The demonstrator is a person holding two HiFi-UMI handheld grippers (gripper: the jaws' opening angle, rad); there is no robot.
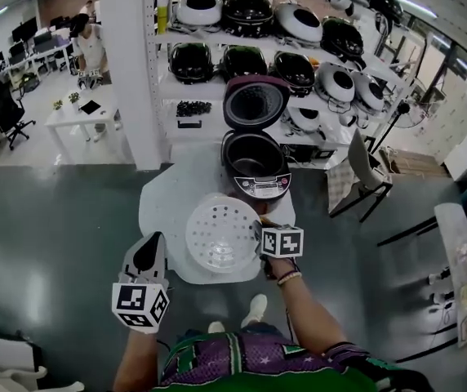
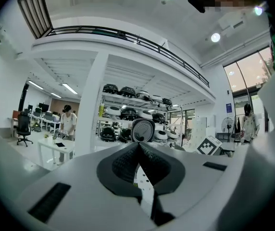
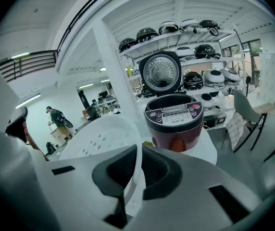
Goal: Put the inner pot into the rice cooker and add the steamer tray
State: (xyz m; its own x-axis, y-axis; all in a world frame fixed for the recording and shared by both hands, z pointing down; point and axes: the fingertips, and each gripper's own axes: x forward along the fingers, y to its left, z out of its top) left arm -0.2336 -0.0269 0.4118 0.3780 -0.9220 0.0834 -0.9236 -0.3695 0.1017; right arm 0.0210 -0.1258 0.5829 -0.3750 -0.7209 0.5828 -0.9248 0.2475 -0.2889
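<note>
Filling the back of the room, a tall shelf carries rows of rice cookers, black ones and white ones, most with their lids down. In front of it stands a round white counter, and a chair sits off to its right.

At the far edge of the counter is the rice cooker, dark red with a control panel facing the person. Its lid is swung fully up, showing the dotted inner plate. Inside the body sits a dark inner pot with a bright rim. Nothing can be seen in the pot.

The steamer tray, a white round dish with small holes across its bottom, is in front of the cooker on the near side of the counter and is empty. It is not in the cooker. The right hand-held gripper has its jaws clamped on the tray's right rim, and in the right gripper view the thin white wall runs up between the pads, with the tray tilted.

The left hand-held gripper is just left of the tray and apart from it, with its jaws pressed together on nothing.
</note>
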